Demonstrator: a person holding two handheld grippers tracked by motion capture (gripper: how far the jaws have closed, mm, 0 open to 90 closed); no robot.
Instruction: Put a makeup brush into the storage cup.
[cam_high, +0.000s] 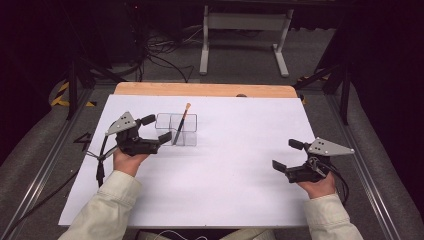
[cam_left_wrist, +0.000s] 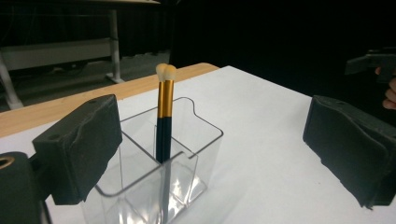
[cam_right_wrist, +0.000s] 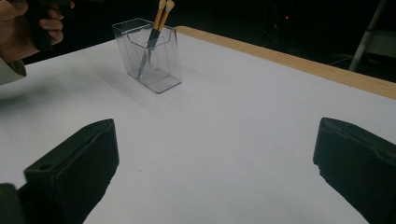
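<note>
Your white table (cam_high: 240, 165) is evenly lit from overhead while surroundings from 9 through 3 o'clock fall black, and your near jaws blur softly.

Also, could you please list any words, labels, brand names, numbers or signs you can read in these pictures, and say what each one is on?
There is no readable text in any view.
The clear plastic divided holder: no label or print.
The two black-and-gold makeup brushes: no brand visible on the handles.
The white table sheet: blank.
The left gripper and the right gripper: no markings.
The yellow-and-black striped floor tape: a pattern, no words.
</note>
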